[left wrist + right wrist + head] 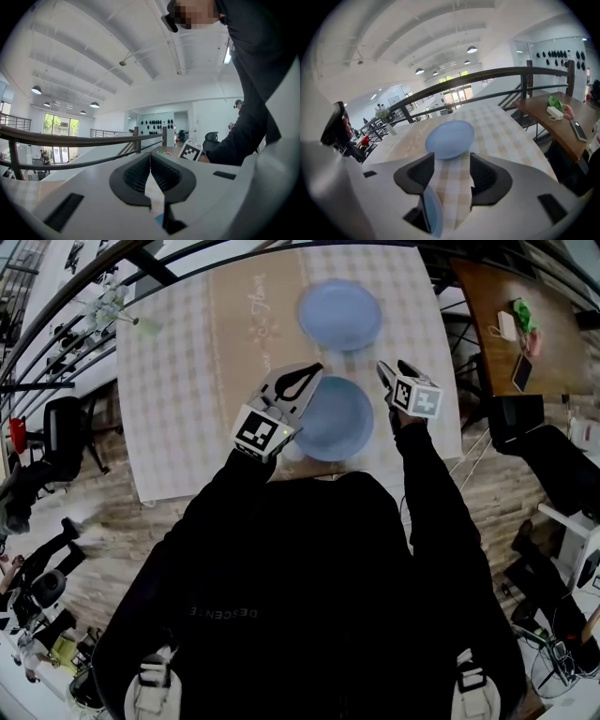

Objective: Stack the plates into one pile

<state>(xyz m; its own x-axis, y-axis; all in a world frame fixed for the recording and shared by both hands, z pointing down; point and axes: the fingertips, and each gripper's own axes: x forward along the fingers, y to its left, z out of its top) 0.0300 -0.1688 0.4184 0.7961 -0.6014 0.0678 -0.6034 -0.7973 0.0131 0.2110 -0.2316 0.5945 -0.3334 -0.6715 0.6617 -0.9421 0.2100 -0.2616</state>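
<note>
Closest in, black sleeves [234, 521] lead up to both tools. The left gripper [310, 372] hovers at the left rim of the near plate [339, 420], its jaws pressed together on nothing. That plate sits close to the front edge of the tabletop [178, 381], with the far plate [339, 313] well apart beyond it. The right gripper [394, 367], jaws spread and empty, flanks the right rim, I judge to pinch it. Leftward there is plenty of bare room; the right edge is near.
</note>
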